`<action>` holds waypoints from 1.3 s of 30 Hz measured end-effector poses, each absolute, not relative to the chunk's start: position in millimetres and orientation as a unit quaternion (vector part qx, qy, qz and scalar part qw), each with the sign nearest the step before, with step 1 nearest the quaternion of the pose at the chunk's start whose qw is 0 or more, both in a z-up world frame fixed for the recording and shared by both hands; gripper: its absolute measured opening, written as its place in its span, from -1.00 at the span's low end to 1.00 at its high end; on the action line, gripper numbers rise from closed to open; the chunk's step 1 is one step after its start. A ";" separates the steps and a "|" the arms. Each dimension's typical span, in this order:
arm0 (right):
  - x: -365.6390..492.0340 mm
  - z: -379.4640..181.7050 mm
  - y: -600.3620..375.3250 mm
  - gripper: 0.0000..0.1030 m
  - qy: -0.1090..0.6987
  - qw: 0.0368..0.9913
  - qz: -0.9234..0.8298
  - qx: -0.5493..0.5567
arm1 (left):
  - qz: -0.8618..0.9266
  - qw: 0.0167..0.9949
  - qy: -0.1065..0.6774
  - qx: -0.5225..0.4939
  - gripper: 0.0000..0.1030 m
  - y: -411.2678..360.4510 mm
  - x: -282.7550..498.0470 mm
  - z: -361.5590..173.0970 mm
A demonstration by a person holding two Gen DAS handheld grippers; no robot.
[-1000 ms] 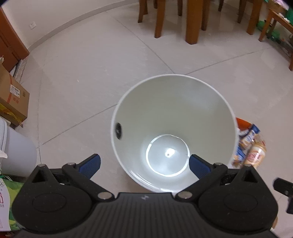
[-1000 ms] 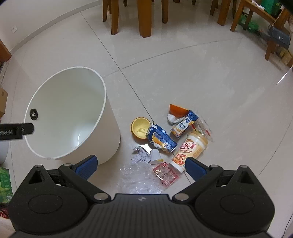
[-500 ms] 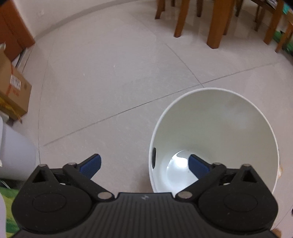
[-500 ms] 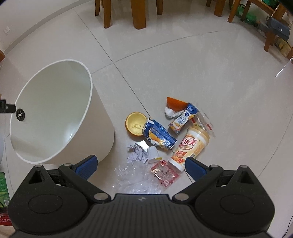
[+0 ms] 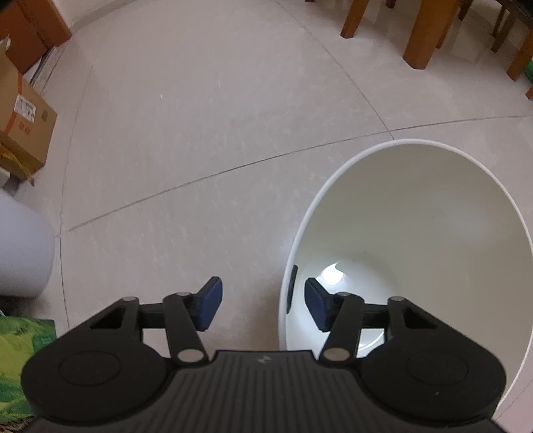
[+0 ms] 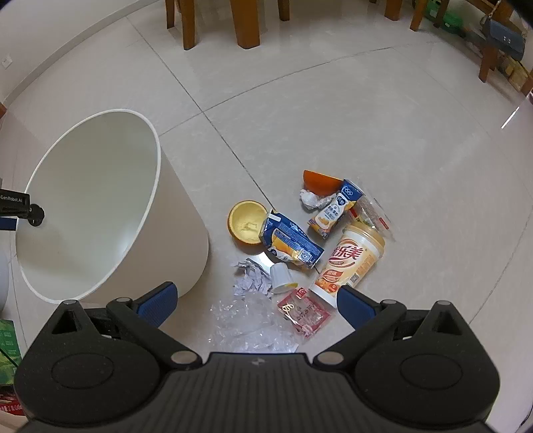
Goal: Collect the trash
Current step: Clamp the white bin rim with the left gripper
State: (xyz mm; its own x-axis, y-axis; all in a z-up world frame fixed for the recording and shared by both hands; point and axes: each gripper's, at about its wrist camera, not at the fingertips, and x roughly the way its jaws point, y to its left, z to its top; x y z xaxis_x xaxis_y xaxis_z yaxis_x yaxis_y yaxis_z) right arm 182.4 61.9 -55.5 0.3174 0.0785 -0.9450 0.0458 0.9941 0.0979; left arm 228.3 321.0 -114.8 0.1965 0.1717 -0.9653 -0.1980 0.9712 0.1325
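Note:
A white plastic bin (image 5: 416, 233) stands empty on the tiled floor. My left gripper (image 5: 263, 306) is open and straddles its left rim (image 5: 285, 266), one blue finger outside and one inside. In the right wrist view that gripper's tip (image 6: 20, 206) shows at the bin (image 6: 100, 200) edge. Right of the bin lies the trash: a milk tea cup (image 6: 349, 263), a blue carton (image 6: 289, 239), an orange peel half (image 6: 246, 223), a small drink carton (image 6: 334, 208), crumpled paper (image 6: 250, 279), clear plastic film (image 6: 250, 326) and a red packet (image 6: 304, 313). My right gripper (image 6: 256, 299) hovers open above it, holding nothing.
A cardboard box (image 5: 23, 116), a pale round container (image 5: 20, 246) and a green box (image 5: 16, 359) sit left of the bin. Wooden table and chair legs (image 6: 246, 20) stand at the back. A wooden stool with a grey bag (image 6: 499, 33) is at far right.
My left gripper has shifted left from over the bin's middle to its left rim, and its fingers have narrowed. The right gripper has drifted only slightly and stays wide open.

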 end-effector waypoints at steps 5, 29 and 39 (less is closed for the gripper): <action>181.0 -57.1 59.0 1.00 0.586 0.808 0.008 0.056 | 0.119 0.771 0.625 -0.018 -0.08 315.2 229.1 -115.9; 152.7 -76.3 27.3 1.00 0.570 0.820 0.037 0.039 | 0.112 0.763 0.636 -0.021 -0.80 308.8 231.7 -119.4; 136.0 -155.8 50.4 1.00 0.574 0.805 0.146 0.026 | 0.107 0.768 0.631 -0.013 -0.79 309.5 230.1 -116.2</action>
